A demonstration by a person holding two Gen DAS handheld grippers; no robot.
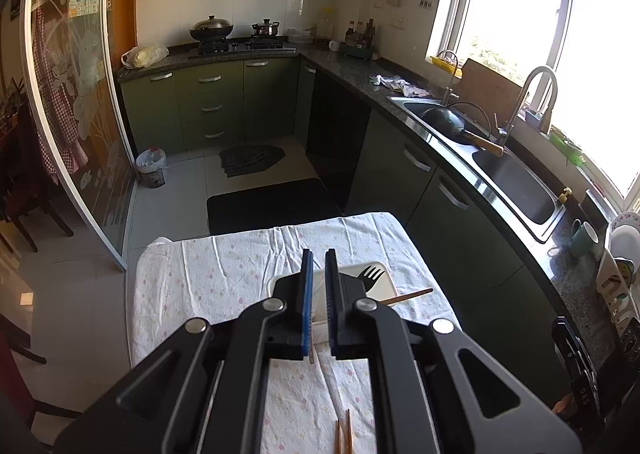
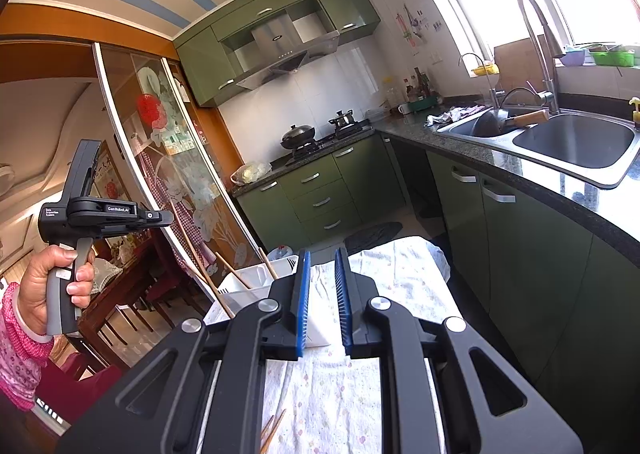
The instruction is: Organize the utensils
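A white utensil tray (image 1: 382, 285) lies on the cloth-covered table (image 1: 224, 274). A black fork (image 1: 370, 276) and a wooden chopstick (image 1: 406, 297) rest in it; the chopstick juts over its right rim. My left gripper (image 1: 319, 258) hovers above the tray, jaws narrowly apart, holding nothing I can see. Two more chopsticks (image 1: 345, 432) lie on the cloth near me. In the right wrist view the tray (image 2: 256, 286) holds slanting chopsticks (image 2: 234, 272). My right gripper (image 2: 321, 254) is open and empty above the table. The left gripper body (image 2: 92, 209) shows at the left in a hand.
A dark counter with a double sink (image 1: 516, 177) and faucet (image 1: 540, 101) runs along the right. A dish rack (image 1: 616, 278) and mug (image 1: 584, 240) stand at its near end. Green cabinets and a stove (image 1: 240, 43) are at the back. A glass sliding door (image 1: 76, 105) is at the left.
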